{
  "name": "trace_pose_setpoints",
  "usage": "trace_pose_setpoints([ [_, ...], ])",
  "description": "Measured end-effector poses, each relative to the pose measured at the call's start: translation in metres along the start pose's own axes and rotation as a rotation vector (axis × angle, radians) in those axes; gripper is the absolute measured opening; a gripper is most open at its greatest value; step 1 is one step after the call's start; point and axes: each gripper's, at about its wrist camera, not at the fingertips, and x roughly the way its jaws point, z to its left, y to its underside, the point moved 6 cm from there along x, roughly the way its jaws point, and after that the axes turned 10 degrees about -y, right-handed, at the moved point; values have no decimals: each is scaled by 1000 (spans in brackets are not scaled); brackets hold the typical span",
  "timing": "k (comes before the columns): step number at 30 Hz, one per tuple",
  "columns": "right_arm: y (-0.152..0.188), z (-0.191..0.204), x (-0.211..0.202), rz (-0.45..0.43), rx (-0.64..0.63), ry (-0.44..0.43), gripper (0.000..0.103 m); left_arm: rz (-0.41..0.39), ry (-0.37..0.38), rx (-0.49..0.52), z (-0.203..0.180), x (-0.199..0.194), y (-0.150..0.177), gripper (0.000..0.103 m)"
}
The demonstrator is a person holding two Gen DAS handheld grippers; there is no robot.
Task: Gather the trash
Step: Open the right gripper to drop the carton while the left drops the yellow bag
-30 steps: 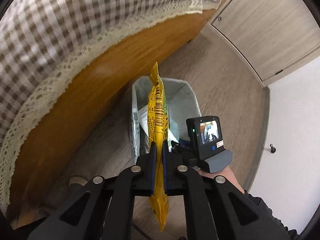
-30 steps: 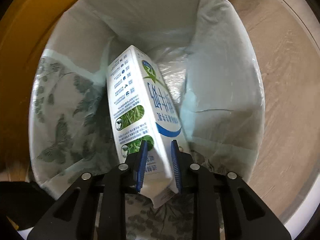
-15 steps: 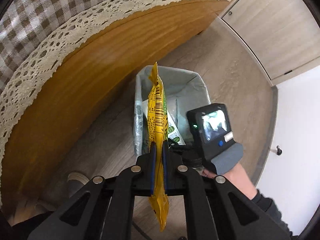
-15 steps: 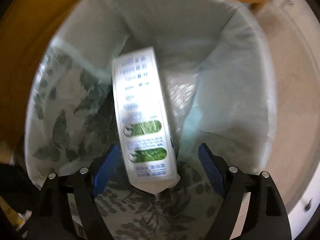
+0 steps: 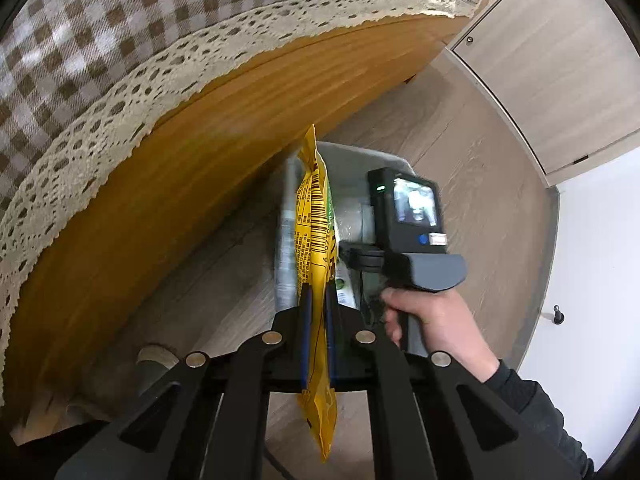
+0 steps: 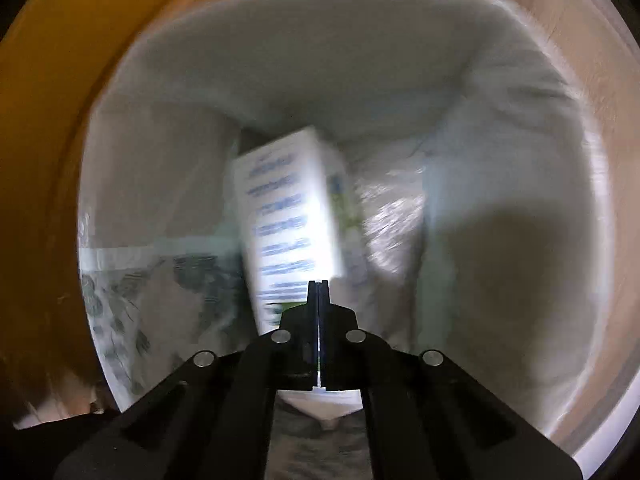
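My left gripper [image 5: 316, 300] is shut on a yellow snack wrapper [image 5: 314, 232] and holds it upright in the air, just short of the lined trash bin [image 5: 360, 160] on the floor. In the right wrist view my right gripper [image 6: 318, 292] is shut and empty, right above the open bin [image 6: 500, 200]. A white milk carton [image 6: 288, 216] with blue print lies blurred inside the bin liner, below the fingertips. The right gripper's handle [image 5: 412, 232] and the hand on it show in the left wrist view, over the bin.
A wooden table side [image 5: 160, 208] with a checked, lace-edged cloth [image 5: 100, 60] hangs over the bin's left. Wood floor [image 5: 480, 184] stretches right to a cabinet door [image 5: 540, 48] and a white wall.
My right gripper opened and let go of the milk carton, which dropped into the bin, then the jaws shut again. My left gripper moved closer to the bin with the wrapper.
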Motion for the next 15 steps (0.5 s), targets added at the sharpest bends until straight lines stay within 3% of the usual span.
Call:
trace_pose_setpoints([
  [2,6,1,14,56,-27,-9,0,-2,-7,-4,3,0,0,4],
  [5,7,-20,-7,-96,-76,152,0,5,-11,-15,9,2,1,4],
  [7,11,-40,0,-66,-35,214,0,6,-9,-9,5,4,1,4],
  [8,20,-50,24,53,-9,161,0,3,-6,-2,3,4,0,4],
  [11,23,-44,27,100,-53,9,2,-12,2,22,-1,2,-1,4],
  [12,24,-43,20,80,-68,-25,2,-16,3,23,-1,2,-1,4],
  [15,27,-57,-32,-43,-126,55,2,-12,15,26,-2,9,-6,4],
])
